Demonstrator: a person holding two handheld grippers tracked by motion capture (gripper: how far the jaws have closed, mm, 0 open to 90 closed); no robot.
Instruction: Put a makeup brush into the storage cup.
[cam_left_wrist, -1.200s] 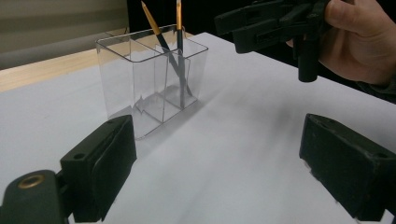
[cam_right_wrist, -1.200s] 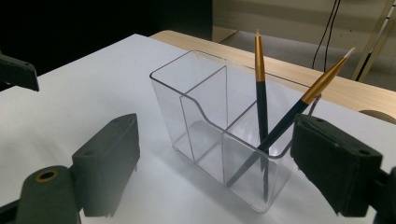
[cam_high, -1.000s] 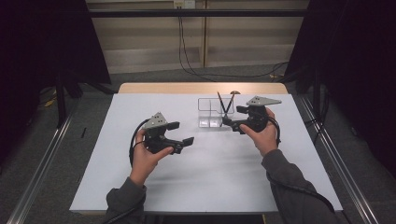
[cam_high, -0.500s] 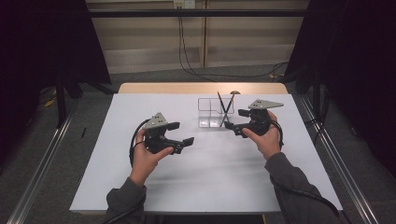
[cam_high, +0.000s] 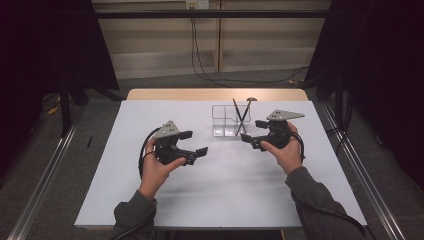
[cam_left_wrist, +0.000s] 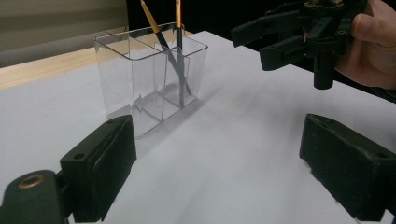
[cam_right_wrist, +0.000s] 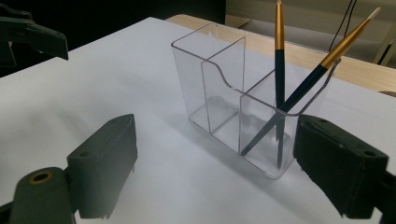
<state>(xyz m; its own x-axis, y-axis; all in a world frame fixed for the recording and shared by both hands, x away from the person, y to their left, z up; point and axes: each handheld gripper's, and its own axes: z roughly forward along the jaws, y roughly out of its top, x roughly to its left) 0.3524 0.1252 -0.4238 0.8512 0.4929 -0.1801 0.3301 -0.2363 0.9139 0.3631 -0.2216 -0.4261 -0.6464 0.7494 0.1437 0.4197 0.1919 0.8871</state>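
Observation:
A clear plastic organizer (cam_high: 225, 121) with several compartments stands on the white table (cam_high: 225, 200), toward the far edge. Two dark pens with gold upper halves (cam_high: 240, 114) lean crossed in its right end compartment. My left gripper (cam_high: 195, 142) hovers open to the left of the organizer and nearer to me, with nothing between its jaws. My right gripper (cam_high: 252, 131) is held open just right of the organizer, its jaws pointing at it and holding nothing. The left gripper view shows the organizer (cam_left_wrist: 149, 84) ahead and the right gripper (cam_left_wrist: 275, 39) beyond it. The right gripper view has the organizer (cam_right_wrist: 233, 107) and pens (cam_right_wrist: 279, 70) close in front.
A strip of wooden tabletop (cam_high: 215, 94) shows past the white sheet. Dark curtains flank the table, metal rails (cam_high: 45, 165) run along the floor on both sides, and cables (cam_high: 200, 55) hang at the back wall.
The right hand has shifted very slightly; the left hand, the organizer and the pens are as before.

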